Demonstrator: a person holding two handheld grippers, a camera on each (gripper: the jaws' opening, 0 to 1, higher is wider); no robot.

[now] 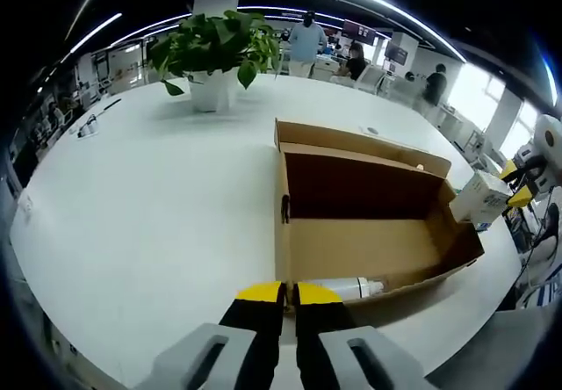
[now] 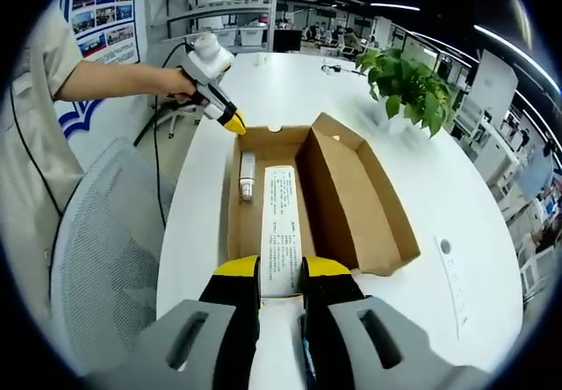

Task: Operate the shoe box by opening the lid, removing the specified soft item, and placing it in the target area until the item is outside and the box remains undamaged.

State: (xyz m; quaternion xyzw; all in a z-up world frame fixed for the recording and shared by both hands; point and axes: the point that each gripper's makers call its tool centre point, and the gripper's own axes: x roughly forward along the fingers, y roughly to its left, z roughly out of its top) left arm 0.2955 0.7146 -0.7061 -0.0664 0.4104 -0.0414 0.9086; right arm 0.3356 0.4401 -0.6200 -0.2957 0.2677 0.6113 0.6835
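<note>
Your left hand (image 2: 180, 81) reaches out from a beige sleeve at 10 o'clock in the right gripper view, holding the left tool (image 2: 235, 127) tilted down, its yellow tips just at the near rim of the open brown cardboard shoe box (image 2: 351, 205). In the left gripper view, that left tool (image 1: 286, 293) rises from 6 o'clock with its yellow-tipped jaws nearly together, a thin dark gap between them and nothing held; the tips sit at the box (image 1: 351, 245) edge, just beside a small white cylindrical bottle (image 1: 347, 287) lying on its side on the box floor.

The box lies on the white round desk (image 1: 158, 197), its lid folded back and standing upright along the far side. A leafy green plant in a white pot (image 1: 215, 56) stands well apart at 11 o'clock. People stand in the background beyond the desk. A grey mesh office chair (image 2: 105, 249) sits at 8 o'clock in the right gripper view.

Your right tool (image 2: 282, 271) rises from 6 o'clock, its jaws clamped on the near end of a long white printed box (image 2: 280, 223) that lies inside the shoe box, beside the bottle (image 2: 248, 176). It shows as a white carton (image 1: 479, 198) at 3 o'clock in the left gripper view, with the right tool's yellow tips (image 1: 518, 186) at it.
</note>
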